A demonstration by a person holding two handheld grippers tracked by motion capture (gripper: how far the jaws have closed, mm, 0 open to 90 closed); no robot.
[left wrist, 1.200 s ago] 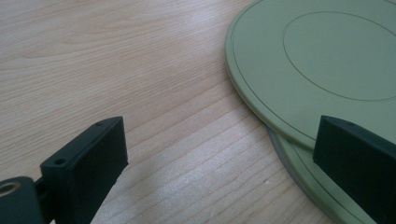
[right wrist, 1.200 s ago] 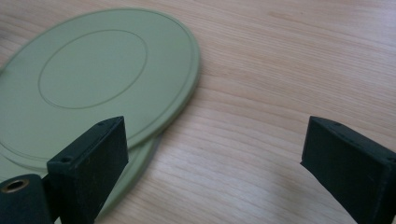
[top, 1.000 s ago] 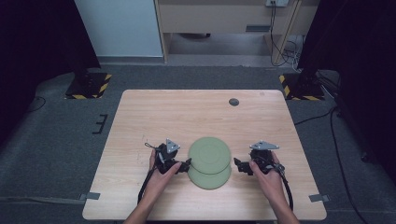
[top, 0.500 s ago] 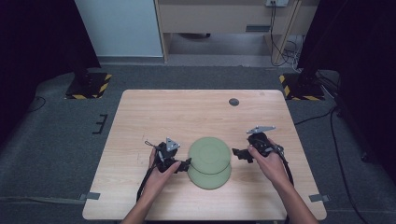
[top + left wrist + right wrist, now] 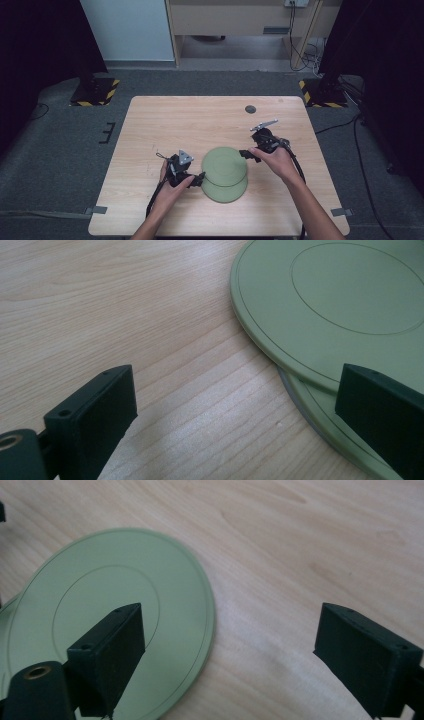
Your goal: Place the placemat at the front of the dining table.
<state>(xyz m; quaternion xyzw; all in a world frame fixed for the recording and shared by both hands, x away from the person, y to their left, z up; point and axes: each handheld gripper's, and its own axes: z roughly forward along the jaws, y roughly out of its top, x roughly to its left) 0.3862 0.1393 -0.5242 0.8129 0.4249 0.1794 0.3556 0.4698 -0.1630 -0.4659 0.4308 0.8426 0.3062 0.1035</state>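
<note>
Two pale green plates lie stacked and offset near the table's front middle. The upper plate (image 5: 224, 166) (image 5: 340, 305) (image 5: 110, 575) covers most of the lower plate (image 5: 225, 192) (image 5: 325, 415). My left gripper (image 5: 197, 177) (image 5: 235, 415) is open at the stack's left rim, low over the wood, with one jaw above the plates' edge. My right gripper (image 5: 248, 154) (image 5: 230, 650) is open at the upper plate's right rim. One of its jaws hangs over the plate and the other over bare wood. Neither gripper holds anything.
The plates rest on a light wooden table (image 5: 175, 125). A small dark round disc (image 5: 250, 109) lies near the far edge, right of centre. Bare wood stretches behind the plates and to both sides. Cables trail from both grippers toward the front edge.
My right gripper has moved away from the front edge and in toward the upper plate's right rim. The left gripper and both plates have stayed put.
</note>
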